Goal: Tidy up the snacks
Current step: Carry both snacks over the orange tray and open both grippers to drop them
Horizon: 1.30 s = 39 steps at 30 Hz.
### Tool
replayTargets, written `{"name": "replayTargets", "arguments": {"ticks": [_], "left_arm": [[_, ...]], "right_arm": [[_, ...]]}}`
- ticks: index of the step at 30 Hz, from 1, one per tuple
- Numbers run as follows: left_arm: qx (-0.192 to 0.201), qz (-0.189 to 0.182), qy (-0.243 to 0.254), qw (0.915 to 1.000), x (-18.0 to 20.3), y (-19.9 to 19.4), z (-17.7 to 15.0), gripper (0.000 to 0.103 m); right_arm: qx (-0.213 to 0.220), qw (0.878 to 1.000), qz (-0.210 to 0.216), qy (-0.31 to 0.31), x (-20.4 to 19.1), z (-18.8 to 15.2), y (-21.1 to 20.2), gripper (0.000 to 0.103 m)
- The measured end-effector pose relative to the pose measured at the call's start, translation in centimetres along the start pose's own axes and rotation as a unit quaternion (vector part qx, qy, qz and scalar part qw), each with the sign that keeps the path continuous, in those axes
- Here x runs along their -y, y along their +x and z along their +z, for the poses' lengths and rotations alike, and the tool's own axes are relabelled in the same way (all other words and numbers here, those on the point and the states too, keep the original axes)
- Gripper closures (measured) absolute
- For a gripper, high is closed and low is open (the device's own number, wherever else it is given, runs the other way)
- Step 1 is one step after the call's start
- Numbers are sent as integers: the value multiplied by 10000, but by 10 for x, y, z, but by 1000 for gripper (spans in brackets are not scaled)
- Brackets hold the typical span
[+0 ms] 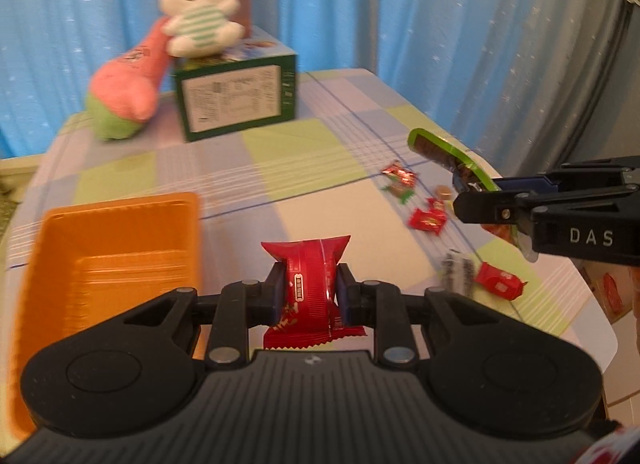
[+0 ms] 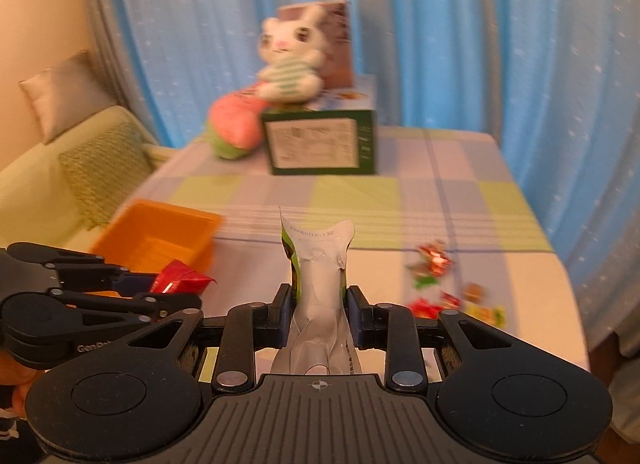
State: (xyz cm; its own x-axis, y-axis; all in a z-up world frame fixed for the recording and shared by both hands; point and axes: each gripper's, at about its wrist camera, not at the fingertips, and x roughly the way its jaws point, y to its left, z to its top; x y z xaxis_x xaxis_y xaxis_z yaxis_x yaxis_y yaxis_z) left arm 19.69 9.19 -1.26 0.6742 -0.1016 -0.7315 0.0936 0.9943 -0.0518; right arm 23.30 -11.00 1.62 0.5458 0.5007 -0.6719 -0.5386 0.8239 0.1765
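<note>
Blue curtains (image 2: pixel 440 43) are hanging behind a table draped in a checked cloth (image 1: pixel 312 167), and a green box (image 1: pixel 236 99) is sitting at its far end with a white plush rabbit (image 1: pixel 200 3) perching on top and a pink plush (image 1: pixel 128 91) leaning beside it. An orange tray (image 1: pixel 100 264) is waiting at the near left edge, nothing blocking its open top. Over it to the right, the left gripper (image 1: pixel 306 292) is pinching a red snack packet (image 1: pixel 308 276), long axis running away from the camera. The right gripper (image 2: pixel 318 304) is clamping a green-and-white pouch (image 2: pixel 320 264), standing upright, sealed end up. Small red candies (image 1: pixel 428 219) are lying scattered by the table's right edge.
</note>
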Motion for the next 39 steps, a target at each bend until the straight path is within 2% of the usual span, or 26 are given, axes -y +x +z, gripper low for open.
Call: {"name": "replayTargets", "arguments": {"ticks": [9,19,29,39], "left_arm": [[99,371,-295,9988,-54,-44,-15,80],[95,646,-523,9965,-96,-69,-32,80],[-17,827,-676,9943,-128,-74,-50,80],[-155,895,-683,9935,-146,-62,-59,80]], "right_arm": [[-35,9988,463,-175,-74,9,13,74],[-193,9964,759,-309,-133,12,30,74],[-396,9950,832,-397,-170,4,54,74],[-603,9941,811,-385,-186,-3,84,74]]}}
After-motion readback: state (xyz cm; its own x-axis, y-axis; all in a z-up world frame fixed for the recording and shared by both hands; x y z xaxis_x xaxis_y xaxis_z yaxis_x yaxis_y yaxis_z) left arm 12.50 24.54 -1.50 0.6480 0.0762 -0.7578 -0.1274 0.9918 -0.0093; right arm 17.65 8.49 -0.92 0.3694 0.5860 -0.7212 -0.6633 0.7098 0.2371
